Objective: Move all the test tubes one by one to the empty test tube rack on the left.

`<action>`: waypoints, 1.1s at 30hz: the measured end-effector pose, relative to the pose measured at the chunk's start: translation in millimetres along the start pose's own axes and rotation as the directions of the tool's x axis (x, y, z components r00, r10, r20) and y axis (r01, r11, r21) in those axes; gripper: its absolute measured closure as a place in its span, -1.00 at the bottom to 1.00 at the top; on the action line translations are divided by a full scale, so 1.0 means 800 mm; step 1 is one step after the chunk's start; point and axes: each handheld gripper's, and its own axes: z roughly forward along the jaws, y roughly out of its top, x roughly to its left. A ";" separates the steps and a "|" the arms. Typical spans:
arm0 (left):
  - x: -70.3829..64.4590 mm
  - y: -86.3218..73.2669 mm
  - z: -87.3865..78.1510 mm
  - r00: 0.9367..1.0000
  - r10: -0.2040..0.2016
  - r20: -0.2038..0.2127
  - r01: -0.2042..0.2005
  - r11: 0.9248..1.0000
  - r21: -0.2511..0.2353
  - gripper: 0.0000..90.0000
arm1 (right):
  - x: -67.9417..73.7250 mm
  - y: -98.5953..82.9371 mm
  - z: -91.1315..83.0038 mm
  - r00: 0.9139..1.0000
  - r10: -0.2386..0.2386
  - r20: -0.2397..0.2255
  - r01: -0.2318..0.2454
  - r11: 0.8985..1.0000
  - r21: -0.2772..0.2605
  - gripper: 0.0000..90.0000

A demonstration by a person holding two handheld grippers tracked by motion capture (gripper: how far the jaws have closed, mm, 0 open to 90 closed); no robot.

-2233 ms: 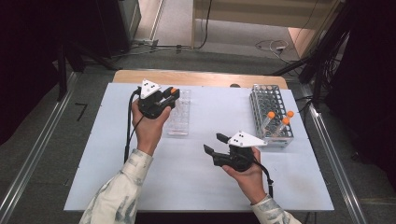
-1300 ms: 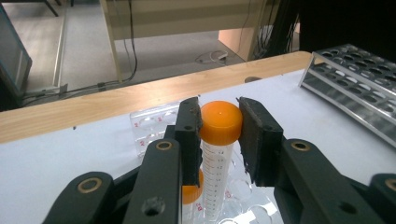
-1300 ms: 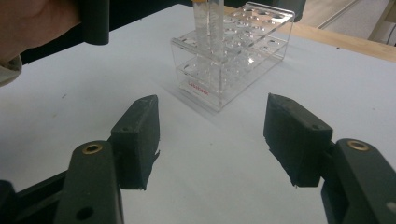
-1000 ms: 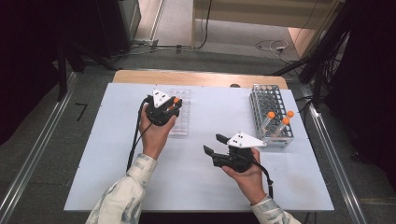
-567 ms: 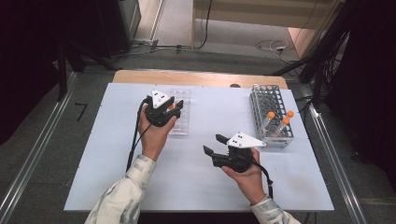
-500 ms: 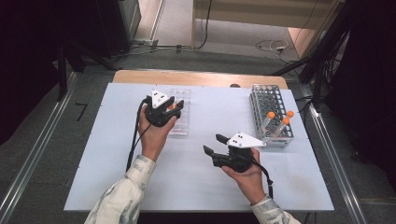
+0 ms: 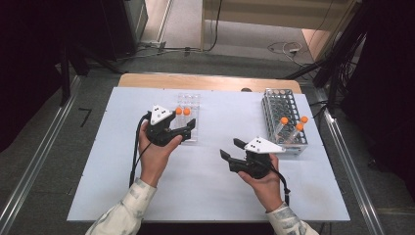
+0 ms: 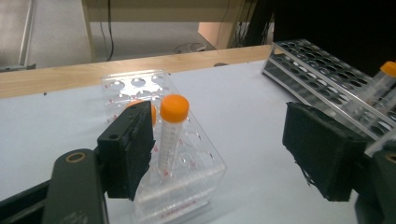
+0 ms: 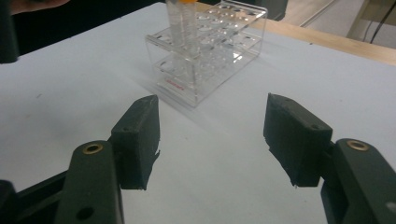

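**Left tongs drawn back to the near end of the clear rack, two tubes seated**

Since the earliest frame the left tongs (image 7: 185,131) have moved right and nearer, from beyond the clear rack's (image 7: 189,137) left edge to its near end; the right tongs (image 7: 231,149) have stayed where they were, in the middle of the surface (image 7: 210,191).

Two orange-capped tubes (image 7: 182,112) stand upright side by side in the clear rack on the left. Two more tubes (image 7: 291,128) lean in the grey rack (image 7: 274,100) on the far right. As I judge it, the transfer is about half done, with those two left to move.

Both tongs are spread wide and hold nothing. From the left gripper view, the closest tube (image 8: 171,135) is clear plastic with printed markings and a bright orange screw cap, standing just beside the left jaw but not pinched.
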 end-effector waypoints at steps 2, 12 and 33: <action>-0.001 -0.004 -0.007 1.000 0.003 0.005 -0.003 1.000 -0.008 -0.48 | -0.006 0.000 -0.004 1.000 0.001 0.016 -0.001 1.000 -0.003 -0.23; -0.007 -0.016 -0.019 1.000 -0.001 0.027 0.001 1.000 -0.003 -0.50 | -0.045 -0.003 -0.034 0.994 0.060 0.096 -0.056 0.998 -0.043 -0.22; -0.008 -0.028 -0.026 0.999 -0.003 0.034 0.003 1.000 0.014 -0.53 | -0.119 -0.026 -0.087 0.932 0.135 0.336 -0.114 0.990 -0.081 -0.11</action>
